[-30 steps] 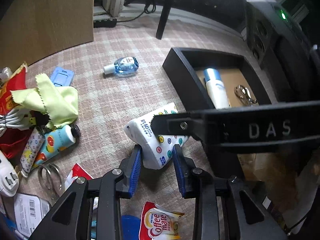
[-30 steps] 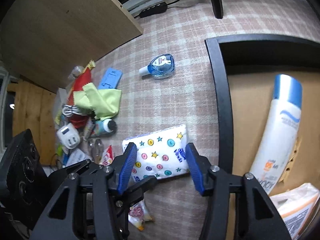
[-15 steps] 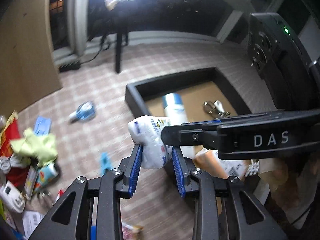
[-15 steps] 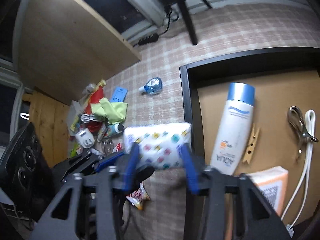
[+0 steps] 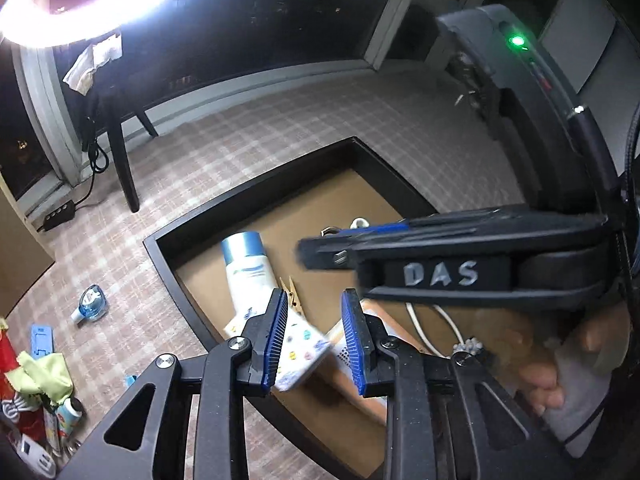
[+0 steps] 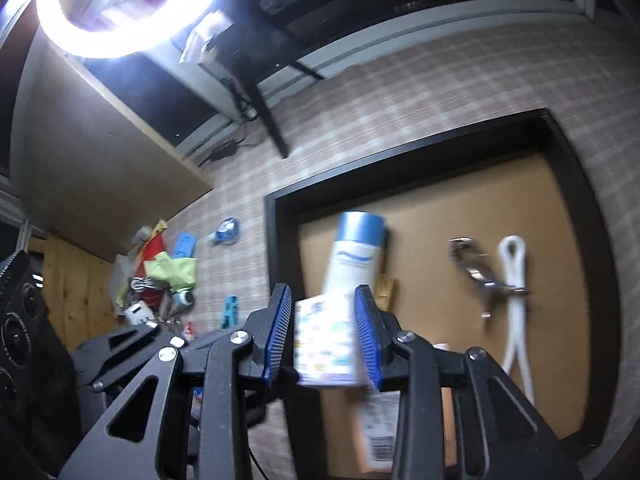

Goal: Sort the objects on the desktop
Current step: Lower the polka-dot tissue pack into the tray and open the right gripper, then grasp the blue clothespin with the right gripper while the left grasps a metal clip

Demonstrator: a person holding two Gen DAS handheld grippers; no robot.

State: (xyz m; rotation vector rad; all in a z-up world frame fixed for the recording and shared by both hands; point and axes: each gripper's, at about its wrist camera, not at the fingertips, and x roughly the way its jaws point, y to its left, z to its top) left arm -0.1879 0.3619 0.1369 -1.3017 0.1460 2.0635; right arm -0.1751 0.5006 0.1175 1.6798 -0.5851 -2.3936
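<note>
The white tissue pack with coloured dots sits tilted low inside the black tray, over the foot of the white bottle. My left gripper hovers above it, open, with a gap at its right pad. In the right wrist view the blurred tissue pack shows between the fingers of my right gripper, with a gap at the left pad, so that gripper is open as well. From the left wrist view, the right gripper passes above the pack with nothing in its tips.
In the tray lie the bottle, a wooden peg, a metal clip, a white cable and an orange-and-white pack. A clutter pile with a green cloth and a blue bottle lies on the left.
Both grippers lifted the tissue pack off the checked cloth and carried it over the tray. It is now out of both grips and lower in the tray.
</note>
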